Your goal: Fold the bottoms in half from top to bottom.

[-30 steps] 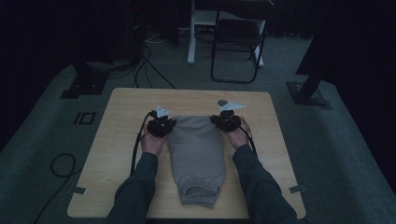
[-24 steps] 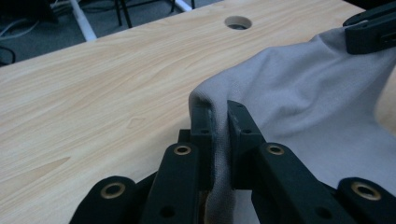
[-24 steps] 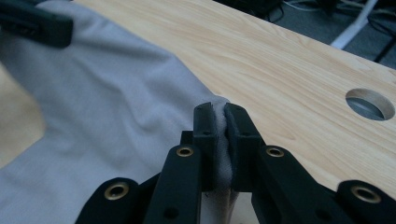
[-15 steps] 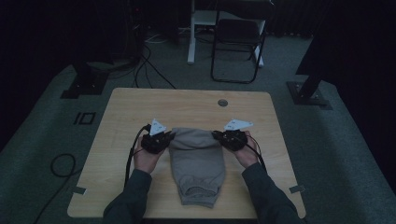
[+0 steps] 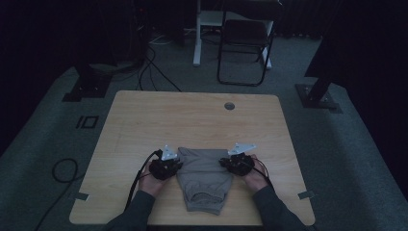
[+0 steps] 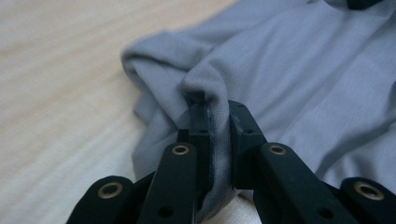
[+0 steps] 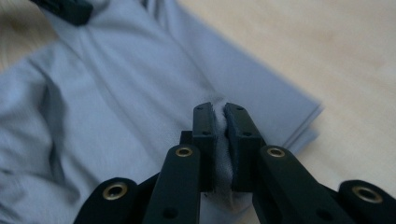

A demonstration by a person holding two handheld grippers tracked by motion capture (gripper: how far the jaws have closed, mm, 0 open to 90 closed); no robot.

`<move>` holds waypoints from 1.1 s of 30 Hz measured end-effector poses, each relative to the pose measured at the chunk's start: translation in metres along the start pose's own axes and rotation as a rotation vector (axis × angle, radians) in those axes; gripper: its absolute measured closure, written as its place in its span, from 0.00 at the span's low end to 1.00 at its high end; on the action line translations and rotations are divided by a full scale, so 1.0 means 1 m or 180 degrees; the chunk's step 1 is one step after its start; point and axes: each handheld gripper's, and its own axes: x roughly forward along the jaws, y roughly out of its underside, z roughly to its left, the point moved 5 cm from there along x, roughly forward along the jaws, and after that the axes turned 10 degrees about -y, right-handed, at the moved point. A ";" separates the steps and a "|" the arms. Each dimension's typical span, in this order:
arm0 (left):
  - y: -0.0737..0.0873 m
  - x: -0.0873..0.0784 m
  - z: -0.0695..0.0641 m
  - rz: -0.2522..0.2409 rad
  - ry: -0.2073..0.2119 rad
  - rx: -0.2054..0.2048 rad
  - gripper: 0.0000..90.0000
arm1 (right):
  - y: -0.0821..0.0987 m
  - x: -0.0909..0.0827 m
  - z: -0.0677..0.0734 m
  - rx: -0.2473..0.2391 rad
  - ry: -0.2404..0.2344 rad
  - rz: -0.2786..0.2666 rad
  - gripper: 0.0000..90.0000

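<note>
I see the light wooden table (image 5: 192, 115); on its near part lies the folded grey cloth garment (image 5: 204, 180). My left gripper (image 5: 174, 162) pinches its left top edge, nearly closed on fabric. My right gripper (image 5: 230, 162) pinches the right top edge likewise.

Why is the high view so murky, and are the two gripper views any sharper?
High view: dim room, grey garment low in contrast. Left gripper view: fold sharp at the left gripper, table blurred. Right gripper view: cloth crisp at the right gripper, far corner soft.
</note>
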 end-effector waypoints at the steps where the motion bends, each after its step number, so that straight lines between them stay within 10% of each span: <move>1: 0.001 0.002 -0.001 0.0013 0.0002 0.0010 0.91 | 0.004 0.003 0.000 0.0028 0.0011 0.0073 0.93; 12: -0.011 0.019 0.005 -0.0019 -0.0132 -0.0111 0.91 | -0.002 0.013 -0.018 0.0104 0.0228 0.0117 0.93; 33: -0.060 0.073 0.044 -0.0022 -0.0381 -0.0613 0.91 | -0.041 0.039 -0.095 0.0485 0.0564 -0.0096 0.93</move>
